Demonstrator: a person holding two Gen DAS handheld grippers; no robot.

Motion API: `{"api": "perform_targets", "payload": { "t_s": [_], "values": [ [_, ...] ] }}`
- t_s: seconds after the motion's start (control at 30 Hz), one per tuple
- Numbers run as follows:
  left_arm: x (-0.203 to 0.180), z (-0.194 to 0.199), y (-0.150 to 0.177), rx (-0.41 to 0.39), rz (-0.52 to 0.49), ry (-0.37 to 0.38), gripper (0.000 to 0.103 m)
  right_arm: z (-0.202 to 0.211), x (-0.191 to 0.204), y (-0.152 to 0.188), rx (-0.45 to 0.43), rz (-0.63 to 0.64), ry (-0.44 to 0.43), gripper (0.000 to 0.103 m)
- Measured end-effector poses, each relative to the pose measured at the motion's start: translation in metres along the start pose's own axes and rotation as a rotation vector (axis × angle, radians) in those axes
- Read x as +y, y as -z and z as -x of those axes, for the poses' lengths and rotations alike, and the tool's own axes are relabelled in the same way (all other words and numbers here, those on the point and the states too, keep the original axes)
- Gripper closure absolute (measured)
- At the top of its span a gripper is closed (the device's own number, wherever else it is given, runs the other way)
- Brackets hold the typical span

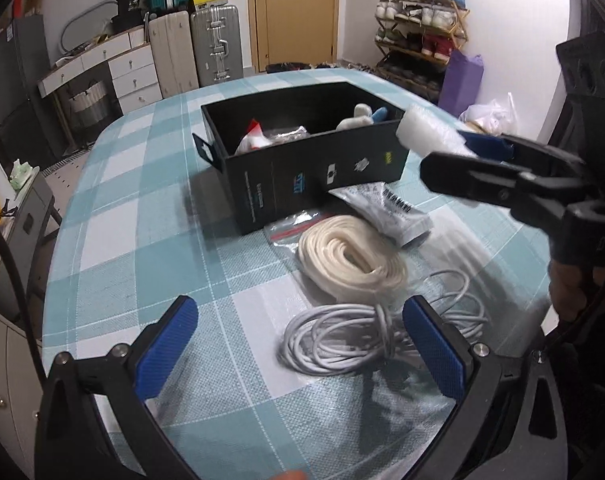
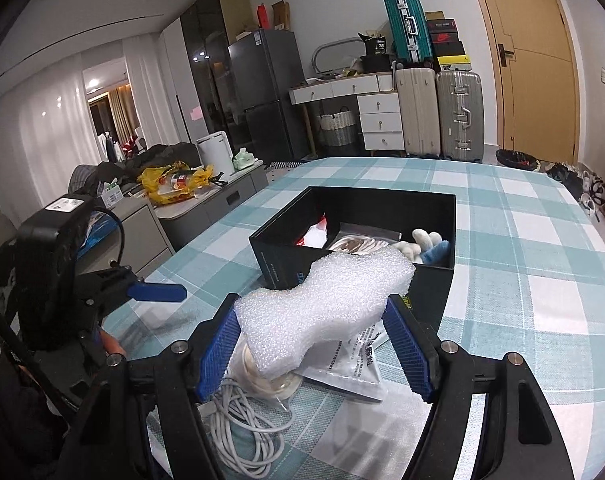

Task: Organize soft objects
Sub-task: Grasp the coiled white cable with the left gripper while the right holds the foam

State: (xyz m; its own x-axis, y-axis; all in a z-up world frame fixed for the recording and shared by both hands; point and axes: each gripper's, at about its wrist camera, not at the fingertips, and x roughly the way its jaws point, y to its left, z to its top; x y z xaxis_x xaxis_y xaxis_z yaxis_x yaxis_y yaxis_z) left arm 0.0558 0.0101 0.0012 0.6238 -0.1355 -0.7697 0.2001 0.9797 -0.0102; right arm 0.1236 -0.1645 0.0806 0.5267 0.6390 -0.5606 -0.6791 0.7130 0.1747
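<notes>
Foam (image 2: 326,304), a white waisted block, sits pinched between the blue pads (image 2: 408,350) of the right hand-held gripper (image 2: 314,344), lifted clear of the tabletop (image 2: 522,280). Its long axis runs forward along the fingers, the far end reaching over the near wall of the black box (image 2: 450,236). So the box lies straight ahead of and slightly below the foam, with a toy (image 2: 422,246) and packets already in it. My guess is a short forward carry, then a release.

Below the foam, on the tabletop, lie a cream tubing coil (image 1: 350,256), a white cable (image 1: 342,340) and a flat pouch (image 1: 390,212). The left hand-held gripper (image 1: 298,344) hangs spread over the cable, holding nothing, and is the nearer one for that bundle.
</notes>
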Motion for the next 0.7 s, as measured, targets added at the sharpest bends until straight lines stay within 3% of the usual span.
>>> {"api": "perform_targets", "payload": {
  "t_s": [0.43,0.7],
  "values": [
    [0.005,-0.007,0.01,0.092,-0.016,0.135,0.0,-0.002,0.001,0.001,0.006,0.003,-0.004,0.03],
    [-0.004,-0.005,0.016,0.096,-0.05,0.192,0.001,-0.002,0.002,0.001,0.006,0.002,-0.005,0.03]
  ]
}}
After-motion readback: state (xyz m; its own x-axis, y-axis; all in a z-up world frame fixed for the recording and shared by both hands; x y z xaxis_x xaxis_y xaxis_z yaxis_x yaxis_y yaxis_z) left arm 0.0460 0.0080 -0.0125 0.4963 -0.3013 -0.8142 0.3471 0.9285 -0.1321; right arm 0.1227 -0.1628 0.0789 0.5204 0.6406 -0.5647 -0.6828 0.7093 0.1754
